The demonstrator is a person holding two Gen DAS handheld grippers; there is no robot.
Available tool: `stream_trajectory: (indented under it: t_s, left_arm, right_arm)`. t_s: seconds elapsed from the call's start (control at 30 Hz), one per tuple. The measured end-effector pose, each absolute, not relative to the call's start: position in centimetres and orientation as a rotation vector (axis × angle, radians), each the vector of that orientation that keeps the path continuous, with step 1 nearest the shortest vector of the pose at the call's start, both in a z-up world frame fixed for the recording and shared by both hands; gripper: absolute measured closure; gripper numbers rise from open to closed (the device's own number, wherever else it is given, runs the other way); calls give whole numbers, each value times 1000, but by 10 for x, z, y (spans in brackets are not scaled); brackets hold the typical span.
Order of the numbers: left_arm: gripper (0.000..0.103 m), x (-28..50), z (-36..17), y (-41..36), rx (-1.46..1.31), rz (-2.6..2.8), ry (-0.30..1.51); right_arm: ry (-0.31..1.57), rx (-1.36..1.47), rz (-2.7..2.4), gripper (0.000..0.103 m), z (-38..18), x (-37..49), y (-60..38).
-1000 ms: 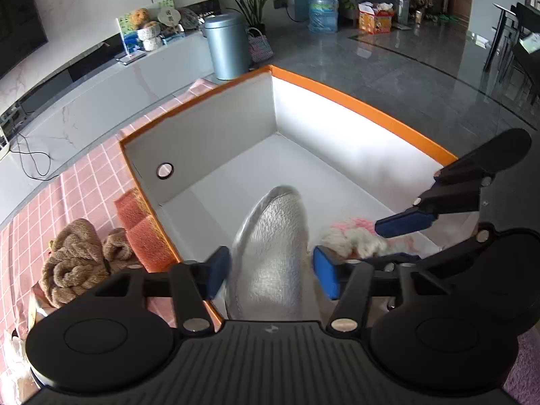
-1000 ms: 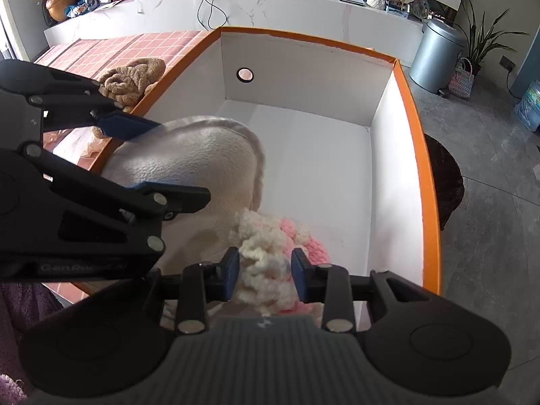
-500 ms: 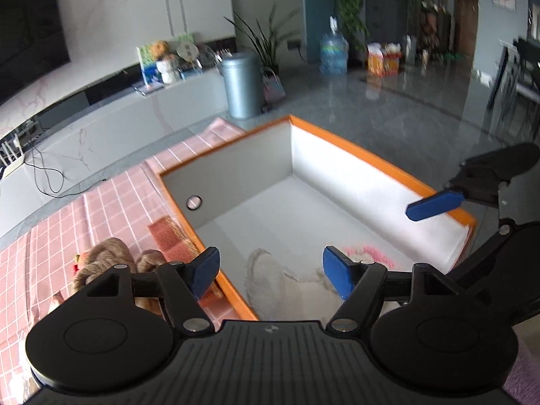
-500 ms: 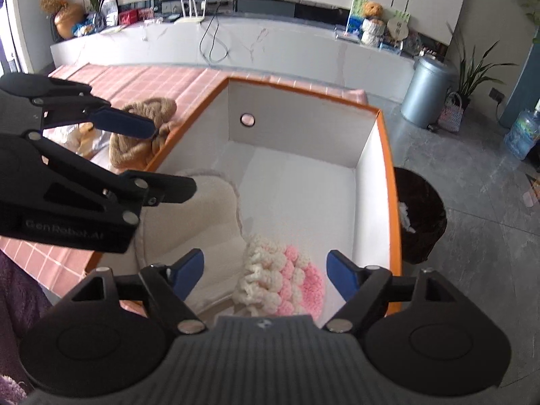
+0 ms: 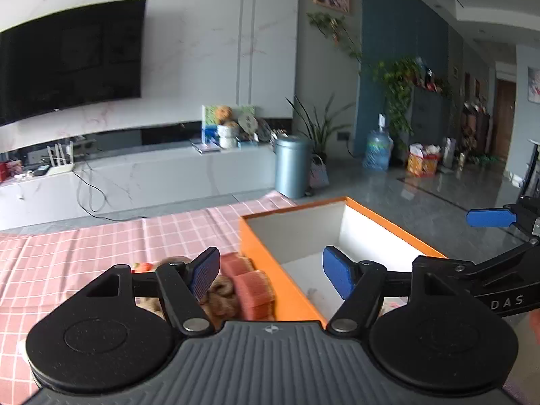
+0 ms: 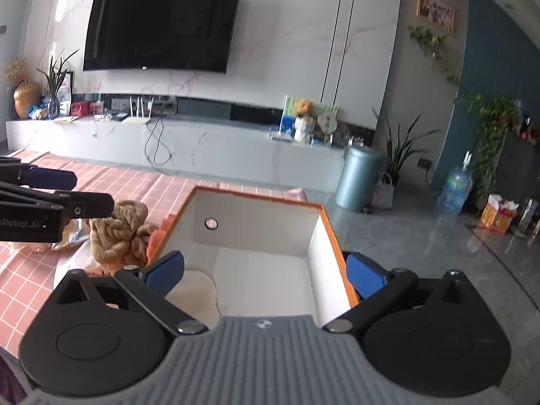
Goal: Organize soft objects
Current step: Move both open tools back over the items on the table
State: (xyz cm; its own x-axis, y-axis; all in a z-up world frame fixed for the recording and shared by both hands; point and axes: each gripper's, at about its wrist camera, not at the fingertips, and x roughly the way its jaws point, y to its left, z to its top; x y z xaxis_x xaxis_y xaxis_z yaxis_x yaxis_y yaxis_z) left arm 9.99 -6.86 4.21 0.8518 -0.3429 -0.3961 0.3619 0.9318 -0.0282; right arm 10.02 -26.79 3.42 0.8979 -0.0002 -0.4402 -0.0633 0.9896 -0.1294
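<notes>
The white box with an orange rim [image 5: 293,298] stands on the pink checked cloth [image 5: 84,253]. My left gripper [image 5: 271,273] hovers open over the box's near left corner with nothing between its pads. Over the box's near end, my right gripper [image 6: 266,275] has empty jaws that are opening wide. A white fleecy piece [image 6: 195,290] lies on the box floor. Left of the box lie a brown knotted plush [image 6: 118,233] and salmon soft blocks [image 5: 251,287]. The near end of the box is hidden behind the gripper bodies.
The box [image 6: 332,236] sits at the cloth's right edge, with grey floor beyond it. A blue-grey bin [image 6: 357,179], a water bottle [image 6: 455,189] and a long white console [image 6: 168,145] stand farther back. Crinkled wrapping [image 6: 72,236] lies by the plush.
Both grippers let go of their soft pieces, opened and lifted back out of the box. The fleecy piece and the pink-white yarn piece stayed inside. Both views tilted up toward the room.
</notes>
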Motion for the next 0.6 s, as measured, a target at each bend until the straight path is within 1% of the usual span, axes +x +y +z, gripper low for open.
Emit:
stream_trajectory:
  t_s: [0.2, 0.4, 0.6]
  left_arm:
    - [21, 87, 37, -42, 23, -316, 395]
    - [21, 76, 24, -15, 10, -248, 423]
    - [21, 73, 11, 15, -28, -205, 461]
  right_arm:
    - [400, -159, 57, 3, 27, 90, -226]
    - [415, -135, 128, 3, 19, 87, -188]
    - [424, -193, 195, 3, 12, 83, -153]
